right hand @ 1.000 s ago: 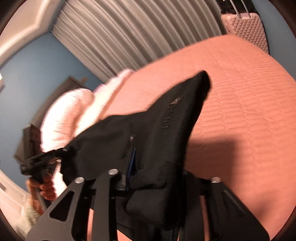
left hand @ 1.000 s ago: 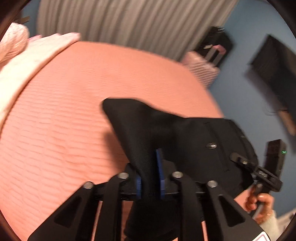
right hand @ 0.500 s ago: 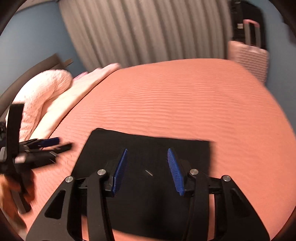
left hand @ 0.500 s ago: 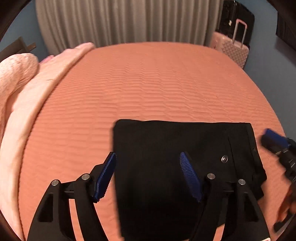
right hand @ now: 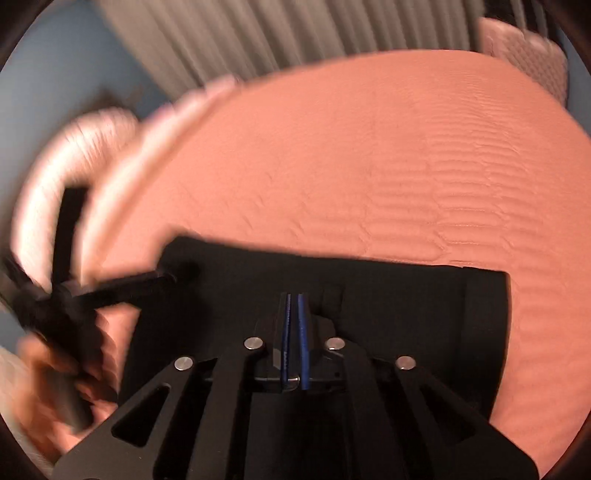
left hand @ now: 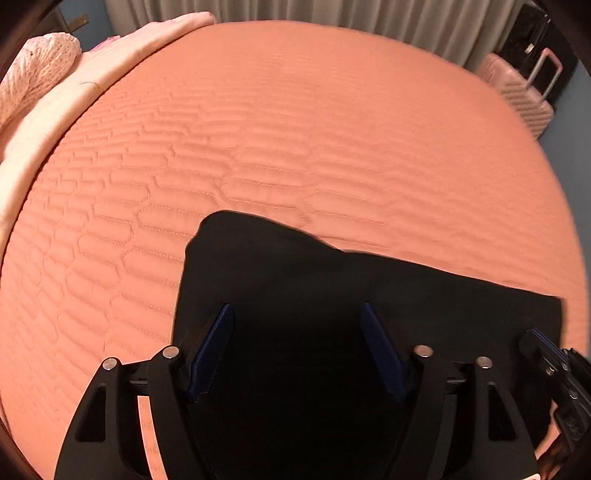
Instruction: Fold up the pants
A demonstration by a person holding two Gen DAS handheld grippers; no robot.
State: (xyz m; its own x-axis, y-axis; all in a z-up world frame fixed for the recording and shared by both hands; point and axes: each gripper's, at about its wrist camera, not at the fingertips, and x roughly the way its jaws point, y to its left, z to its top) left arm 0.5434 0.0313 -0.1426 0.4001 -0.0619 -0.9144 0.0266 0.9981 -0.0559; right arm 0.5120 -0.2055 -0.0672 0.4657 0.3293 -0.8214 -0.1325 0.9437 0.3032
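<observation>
A: Where are the black pants (left hand: 332, 314)?
B: Folded on the salmon quilted bed (left hand: 295, 129), lying under and ahead of both tongs.
A: And the left tongs (left hand: 297, 347)?
B: Spread wide, their blue pads either side of bare black cloth, holding nothing.
A: The right tongs (right hand: 294, 332)?
B: Pads pressed together over the pants; no cloth shows between them.
A: Anything else?
B: A pink suitcase (left hand: 524, 99) beyond the bed to the right, grey curtains (right hand: 240, 33) behind, pale bedding (left hand: 40, 85) to the left.
</observation>
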